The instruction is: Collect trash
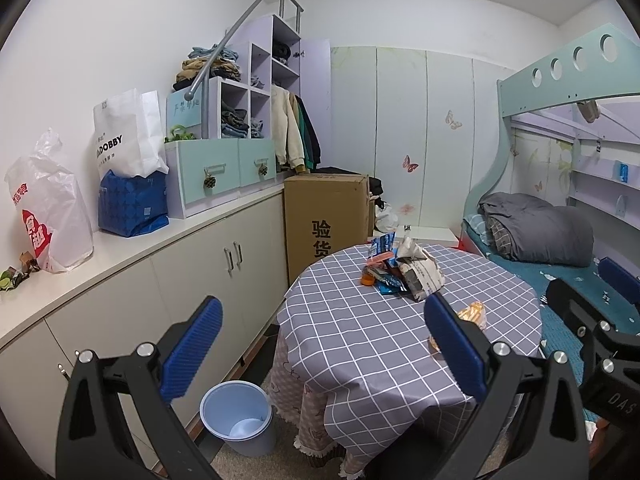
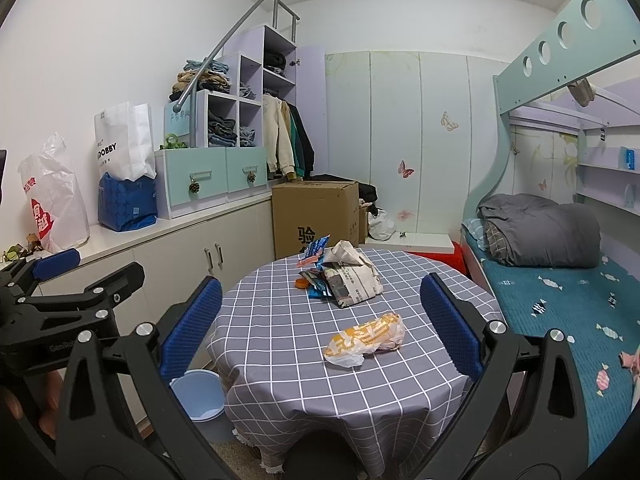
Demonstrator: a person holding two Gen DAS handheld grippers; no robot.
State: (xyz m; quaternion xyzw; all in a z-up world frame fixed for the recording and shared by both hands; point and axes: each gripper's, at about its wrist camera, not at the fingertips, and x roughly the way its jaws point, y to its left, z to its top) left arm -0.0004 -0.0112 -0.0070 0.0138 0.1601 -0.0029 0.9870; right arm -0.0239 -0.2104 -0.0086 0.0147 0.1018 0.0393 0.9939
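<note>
- Crumpled newspaper (image 2: pixel 352 280): a grey-white printed wad, the largest piece in the heap, lying toward the far side of the checked tablecloth.
- Blue wrappers (image 2: pixel 318 246): shiny blue foil packets, one sticking up behind the newspaper, others flat against its near left edge.
- Orange cap (image 2: pixel 301 283): a small round orange piece on the cloth, touching the left edge of the heap.
- Yellow-and-white bag (image 2: pixel 365 339): a crinkled plastic bag lying on its side, alone, nearer than the heap and apart from it.
- Blue bin (image 1: pixel 237 417): a pale blue round bucket standing upright on the floor, left of the table.
</note>
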